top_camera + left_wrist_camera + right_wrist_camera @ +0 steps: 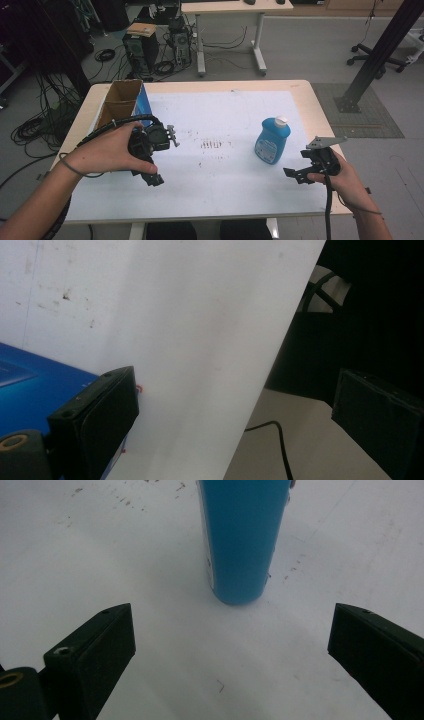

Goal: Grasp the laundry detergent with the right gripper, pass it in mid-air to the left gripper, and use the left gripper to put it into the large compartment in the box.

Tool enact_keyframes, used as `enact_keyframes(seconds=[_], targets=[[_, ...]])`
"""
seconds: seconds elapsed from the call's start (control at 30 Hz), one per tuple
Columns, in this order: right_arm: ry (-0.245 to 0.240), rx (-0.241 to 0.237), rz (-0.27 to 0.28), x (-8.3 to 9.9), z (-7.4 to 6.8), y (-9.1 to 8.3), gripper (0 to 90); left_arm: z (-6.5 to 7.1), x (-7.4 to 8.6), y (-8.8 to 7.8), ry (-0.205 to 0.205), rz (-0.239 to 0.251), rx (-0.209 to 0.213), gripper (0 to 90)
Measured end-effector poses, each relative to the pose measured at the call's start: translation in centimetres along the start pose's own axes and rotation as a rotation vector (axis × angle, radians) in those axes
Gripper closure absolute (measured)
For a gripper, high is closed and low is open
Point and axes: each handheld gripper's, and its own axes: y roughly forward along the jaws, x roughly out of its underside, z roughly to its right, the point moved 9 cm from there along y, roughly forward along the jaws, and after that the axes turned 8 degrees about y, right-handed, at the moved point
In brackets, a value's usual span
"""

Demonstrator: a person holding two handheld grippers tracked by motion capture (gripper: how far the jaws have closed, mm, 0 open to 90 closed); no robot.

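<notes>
Right gripper: I hold it jaws spread wide, empty, aimed at the blue bottle, just short of it.
Blue bottle: upright on the white mat, straight ahead between my jaws.
Left gripper: wide apart, empty, far across the mat from the bottle, beside the cardboard box.

In the right gripper view, the top edge cut off the upright blue plastic bottle, hiding its cap. In the left gripper view, the blue-sided cardboard box ran off the left edge, partly behind a black finger. In the high view, the bottle's label print was too small to read.
</notes>
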Motion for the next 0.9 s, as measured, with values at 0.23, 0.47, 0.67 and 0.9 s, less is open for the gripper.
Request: enact_keyframes(seconds=[0.23,0.47,0.67,0.9], targets=[[-0.003,-0.018,0.052,-0.4,-0.2,0.4,4.4,-0.1,0.3,0.0,-0.002,-0.001,0.0,5.0],[-0.002,-0.044,0.125,-0.9,-0.2,0.9,3.9,0.0,0.4,0.1,-0.009,0.0,0.003,5.0],[-0.005,-0.052,0.153,-1.2,-0.2,1.3,3.6,0.0,0.4,0.3,-0.008,0.0,0.004,5.0],[-0.006,-0.06,0.181,-1.4,0.0,2.5,3.3,0.0,0.4,0.3,-0.008,0.0,0.005,5.0]])
